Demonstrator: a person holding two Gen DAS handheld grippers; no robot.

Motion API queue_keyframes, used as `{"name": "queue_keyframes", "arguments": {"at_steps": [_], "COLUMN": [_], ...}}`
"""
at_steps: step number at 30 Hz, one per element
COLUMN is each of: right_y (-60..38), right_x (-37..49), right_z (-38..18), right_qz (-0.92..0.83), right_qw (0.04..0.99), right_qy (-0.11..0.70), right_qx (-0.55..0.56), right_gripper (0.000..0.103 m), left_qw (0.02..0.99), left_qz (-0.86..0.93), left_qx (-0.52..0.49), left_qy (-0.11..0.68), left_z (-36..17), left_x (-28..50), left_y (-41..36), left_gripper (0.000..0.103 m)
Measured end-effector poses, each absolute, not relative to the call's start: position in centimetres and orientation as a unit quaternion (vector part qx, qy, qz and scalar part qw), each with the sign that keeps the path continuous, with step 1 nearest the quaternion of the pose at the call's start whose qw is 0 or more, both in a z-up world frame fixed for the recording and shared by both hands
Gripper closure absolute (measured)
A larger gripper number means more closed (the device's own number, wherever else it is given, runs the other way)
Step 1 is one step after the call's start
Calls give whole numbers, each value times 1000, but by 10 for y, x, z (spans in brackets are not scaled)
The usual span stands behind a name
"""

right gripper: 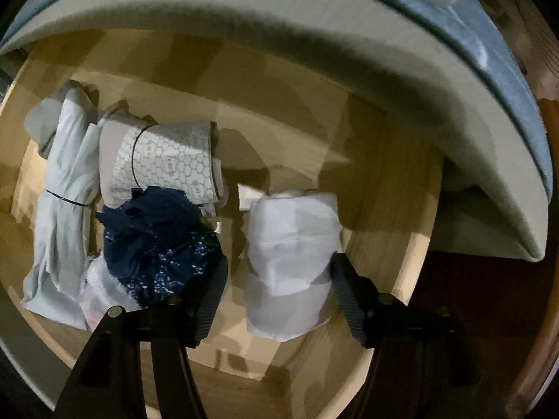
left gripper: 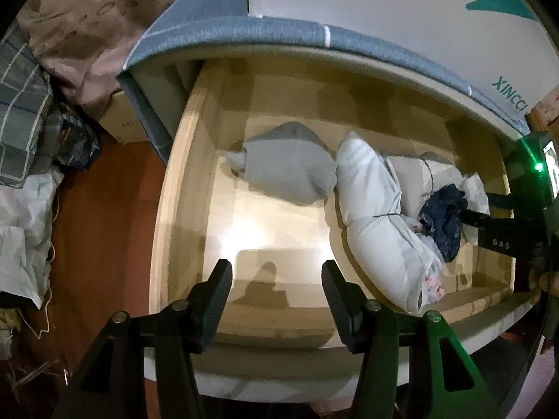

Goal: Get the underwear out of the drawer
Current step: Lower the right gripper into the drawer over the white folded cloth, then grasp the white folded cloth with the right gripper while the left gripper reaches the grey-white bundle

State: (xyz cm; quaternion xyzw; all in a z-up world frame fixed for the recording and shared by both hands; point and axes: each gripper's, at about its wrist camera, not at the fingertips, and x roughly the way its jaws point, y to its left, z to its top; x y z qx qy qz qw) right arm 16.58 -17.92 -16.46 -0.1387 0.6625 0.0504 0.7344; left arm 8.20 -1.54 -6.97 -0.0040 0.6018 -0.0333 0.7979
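The wooden drawer (left gripper: 174, 188) stands pulled out from under a bed. Several rolled garments lie in it: a grey bundle (left gripper: 290, 167), a long pale roll with a black band (left gripper: 377, 216), a hexagon-patterned roll (right gripper: 167, 160), a navy lace piece (right gripper: 160, 241) and a white rolled underwear bundle (right gripper: 290, 251). My right gripper (right gripper: 279, 282) points down into the drawer and straddles the white bundle. Its right finger (right gripper: 346, 289) touches the bundle's edge, and a gap shows beside the left finger. My left gripper (left gripper: 276, 279) hovers open above the bare drawer floor, holding nothing.
The bed's edge with a blue-grey sheet (left gripper: 244, 31) overhangs the drawer's back. Left of the drawer is a red-brown floor (left gripper: 104, 209) with a cardboard box (left gripper: 122, 118) and a pile of bags and cloth (left gripper: 24, 209). The right gripper (left gripper: 477, 206) enters from the right.
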Motion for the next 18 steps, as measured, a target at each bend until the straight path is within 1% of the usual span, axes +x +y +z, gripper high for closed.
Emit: {"name": "queue_keyframes", "arguments": {"at_steps": [9, 11, 13, 18], "right_y": [-186, -185, -180, -182], "right_x": [163, 160, 156, 146], "right_z": [-178, -180, -182, -185], "right_qz": [41, 40, 41, 46], "right_qw": [729, 725, 722, 710], "right_qy": [666, 671, 674, 691], "right_qx": [-150, -150, -148, -124], "right_gripper": [43, 44, 47, 49], "left_qw": [803, 807, 810, 818], "left_qz": [-42, -41, -42, -40], "left_qx": [-41, -47, -51, -61], "left_qy": [594, 588, 582, 570], "left_z": [-67, -65, -62, -58], "left_x": [80, 79, 79, 79], "left_y": [-5, -3, -2, 1], "left_gripper": [49, 49, 49, 49]}}
